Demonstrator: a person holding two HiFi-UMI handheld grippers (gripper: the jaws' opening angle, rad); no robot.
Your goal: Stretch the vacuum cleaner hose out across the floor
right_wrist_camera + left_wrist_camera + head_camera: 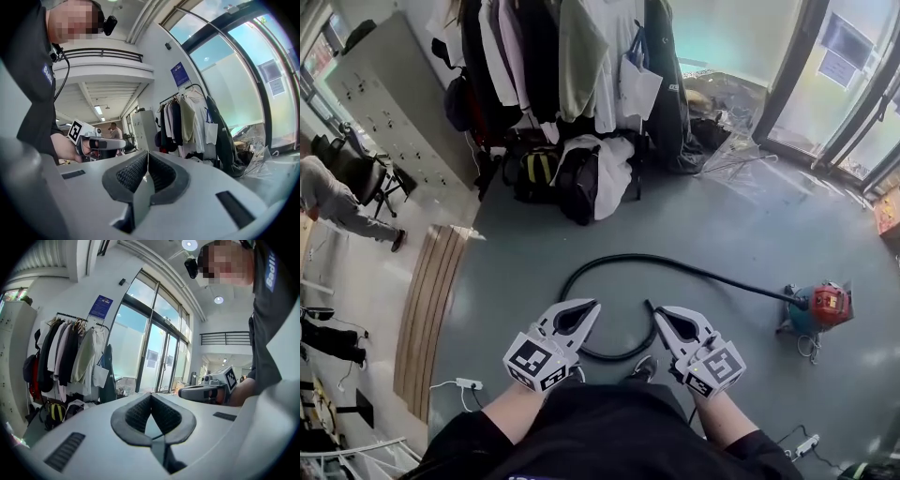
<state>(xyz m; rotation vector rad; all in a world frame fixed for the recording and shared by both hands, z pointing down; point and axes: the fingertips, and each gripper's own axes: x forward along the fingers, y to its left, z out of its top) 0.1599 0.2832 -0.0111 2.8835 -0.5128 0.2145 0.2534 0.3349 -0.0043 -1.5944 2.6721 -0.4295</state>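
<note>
A black vacuum hose [675, 267] lies curled on the grey floor, running from a loop in front of me to the red and teal vacuum cleaner [818, 308] at the right. Its free end [649, 307] lies just left of my right gripper [657, 312]. My left gripper [594, 306] is held above the loop's left side. Both grippers are shut with nothing between the jaws. In the left gripper view the left gripper's [150, 394] tips meet and the right gripper [206, 392] shows beside it; the right gripper's [147, 153] own view shows closed tips too.
A clothes rack with hanging garments [572, 56] and bags [567, 173] stands ahead. Grey lockers [389, 98] are at the left, glass doors [844, 75] at the right. A power strip [469, 383] lies on the floor at lower left. A person [337, 202] stands far left.
</note>
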